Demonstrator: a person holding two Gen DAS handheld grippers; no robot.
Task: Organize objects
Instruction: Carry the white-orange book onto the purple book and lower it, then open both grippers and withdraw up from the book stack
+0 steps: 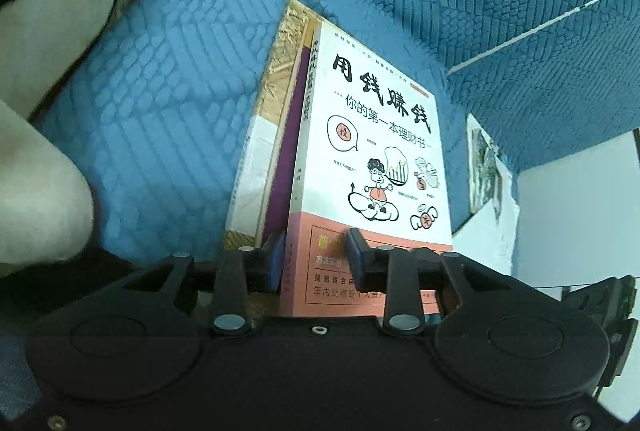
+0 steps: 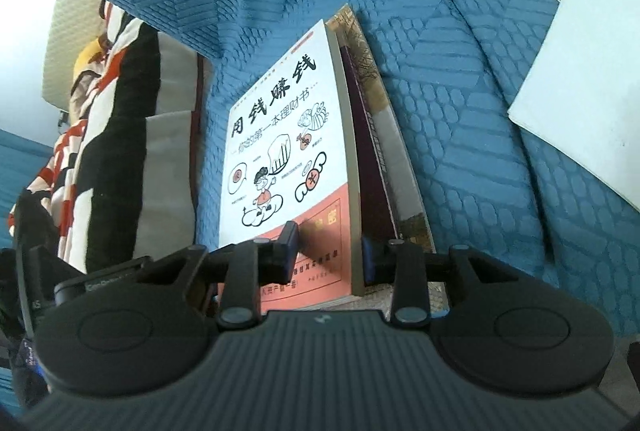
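A stack of books is seen lying on a blue quilted textile cover (image 1: 168,103). The topmost item, a white paperback book with black Chinese lettering, cartoon figures and a salmon-pink lower band (image 1: 376,151), rests on a dark purple book (image 1: 286,167), under which a book with a straw-gold and white cover (image 1: 256,155) is found.

The near edge of the stack is straddled by the left gripper (image 1: 312,259): one blue-padded finger is placed at the spine side, the other over the pink band. The jaws are held apart; whether the pads press on the book cannot be told.

The same white paperback (image 2: 276,135) is straddled by the right gripper (image 2: 330,255), with one finger over the pink band and the other beside the page edge. Those jaws are likewise apart, and firm contact cannot be confirmed.

To the left of the right gripper, a black, white and orange patterned fabric (image 2: 120,135) is noted. To its upper right, white sheets and printed pictures (image 2: 580,63) are recorded.
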